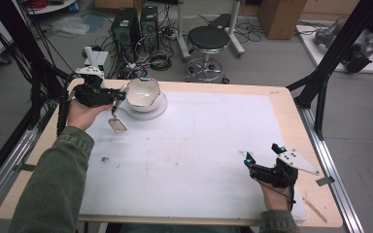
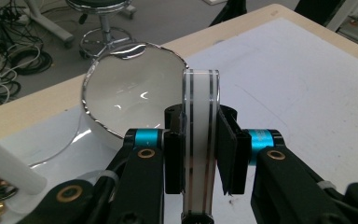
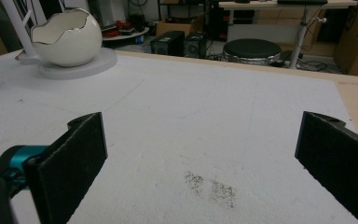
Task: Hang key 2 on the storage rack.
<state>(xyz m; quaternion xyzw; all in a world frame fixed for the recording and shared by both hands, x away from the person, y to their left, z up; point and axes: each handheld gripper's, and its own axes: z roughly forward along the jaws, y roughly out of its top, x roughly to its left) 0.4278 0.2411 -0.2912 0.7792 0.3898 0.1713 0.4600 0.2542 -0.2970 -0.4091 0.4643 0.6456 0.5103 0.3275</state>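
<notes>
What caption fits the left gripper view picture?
Left claw clamps a white spoon handle beside the eggshell-shaped bowl.

A glossy glazed ceramic finish is shown by the egg-shaped bowl (image 3: 64,39), its jagged rim edged in metallic silver. The table (image 1: 291,104) is topped with pale matt wood, overlaid by a rough white foam sheet (image 1: 199,145).

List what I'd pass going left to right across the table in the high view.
Left claw holding a spoon → egg-shaped bowl on its round white base → right claw.
</notes>
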